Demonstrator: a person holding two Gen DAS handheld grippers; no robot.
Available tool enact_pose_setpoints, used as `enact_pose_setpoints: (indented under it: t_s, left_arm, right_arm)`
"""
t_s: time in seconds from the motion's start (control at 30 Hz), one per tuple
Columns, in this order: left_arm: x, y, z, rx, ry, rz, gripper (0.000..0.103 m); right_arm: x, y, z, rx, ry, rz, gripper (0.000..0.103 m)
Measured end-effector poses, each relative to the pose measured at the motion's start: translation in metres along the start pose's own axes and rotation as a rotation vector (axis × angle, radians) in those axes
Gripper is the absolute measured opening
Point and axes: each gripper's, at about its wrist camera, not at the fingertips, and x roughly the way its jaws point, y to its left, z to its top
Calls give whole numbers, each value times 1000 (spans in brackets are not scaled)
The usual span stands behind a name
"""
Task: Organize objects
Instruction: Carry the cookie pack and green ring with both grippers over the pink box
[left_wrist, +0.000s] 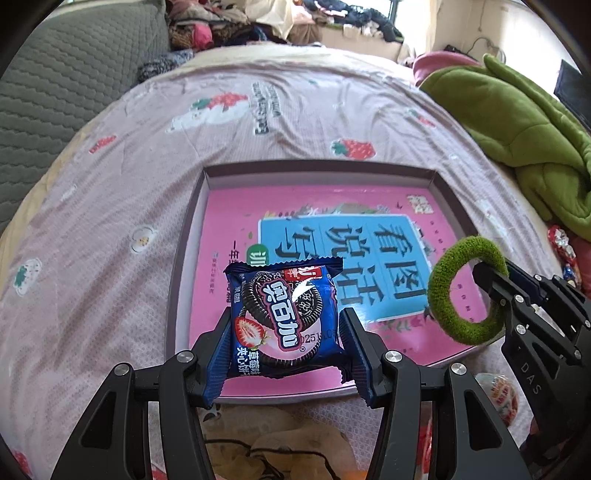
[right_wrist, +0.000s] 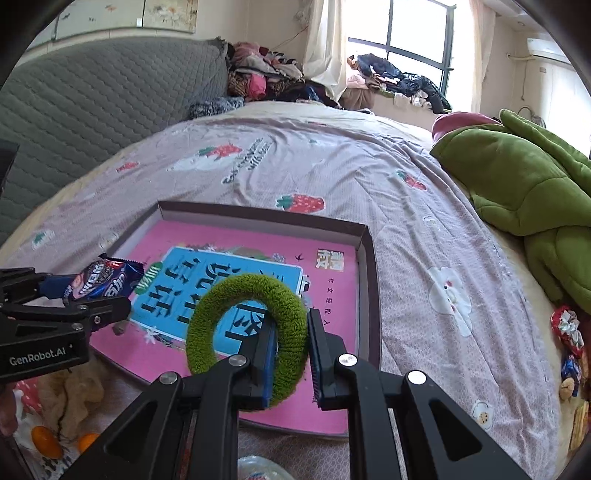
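Note:
My left gripper (left_wrist: 286, 332) is shut on a blue Oreo cookie packet (left_wrist: 286, 314) and holds it above the near left part of a shallow box (left_wrist: 207, 177). A pink book (left_wrist: 332, 229) lies flat inside the box. My right gripper (right_wrist: 291, 332) is shut on a fuzzy green ring (right_wrist: 243, 295) and holds it upright over the near right part of the box (right_wrist: 365, 236). The ring (left_wrist: 454, 321) and right gripper (left_wrist: 495, 280) also show at the right of the left wrist view. The cookie packet (right_wrist: 103, 282) shows at the left of the right wrist view.
The box lies on a bed with a pink strawberry-print sheet (left_wrist: 258, 129). A green plush blanket (right_wrist: 524, 192) lies at the right. Wrapped snacks (right_wrist: 569, 332) sit at the right edge. Orange fruits (right_wrist: 44, 441) and crumpled items lie near left. A grey quilted headboard (right_wrist: 92, 96) stands at the far left.

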Motion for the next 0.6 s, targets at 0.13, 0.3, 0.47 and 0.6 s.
enact_pose_setpoints:
  t_s: [0.13,0.3,0.47,0.6]
  left_arm:
    - [12,2,1,-1,41,5,57]
    - [26,4,3,4,80,12,57]
    - [38,8,5,-13,112,8,57]
    - [45,10,6,-20,128,8,57]
  right_arm:
    - [12,0,-1,-5,37,14,16]
    - [24,-2,-4,-6,71,2,16]
    - [31,-5,-6,0,100,-11,16]
    - [35,-6,-7,3,120,-17,16]
